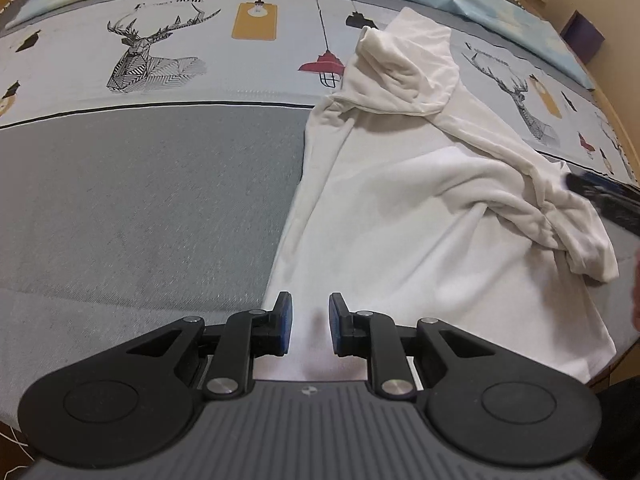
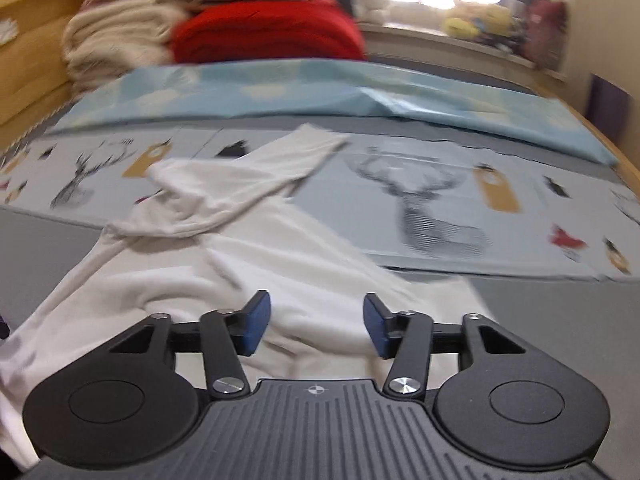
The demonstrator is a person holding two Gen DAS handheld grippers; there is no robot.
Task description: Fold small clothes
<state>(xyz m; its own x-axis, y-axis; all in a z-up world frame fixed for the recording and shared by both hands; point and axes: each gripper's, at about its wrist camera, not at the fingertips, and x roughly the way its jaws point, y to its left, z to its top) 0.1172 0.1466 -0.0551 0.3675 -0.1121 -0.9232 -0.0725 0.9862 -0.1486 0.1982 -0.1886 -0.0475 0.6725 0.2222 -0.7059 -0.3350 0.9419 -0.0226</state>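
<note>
A white long-sleeved top (image 1: pixel 420 220) lies spread on the bed, its collar end bunched up at the far side. One sleeve (image 1: pixel 520 184) is folded across the body and ends in a crumpled cuff at the right. My left gripper (image 1: pixel 310 320) hovers over the near left hem, its blue pads a narrow gap apart with only the cloth below showing between them. In the right wrist view the top (image 2: pixel 240 264) fills the lower left, with a sleeve (image 2: pixel 248 176) stretched away. My right gripper (image 2: pixel 316 320) stands wide open above the cloth, holding nothing.
The grey bed sheet (image 1: pixel 140 200) lies left of the top, with a deer-and-lamp printed band (image 1: pixel 152 60) beyond. A light blue quilt (image 2: pixel 280 92) runs along the far side. Red (image 2: pixel 268 32) and cream (image 2: pixel 112 40) folded blankets are stacked by the wooden bed frame (image 2: pixel 28 52).
</note>
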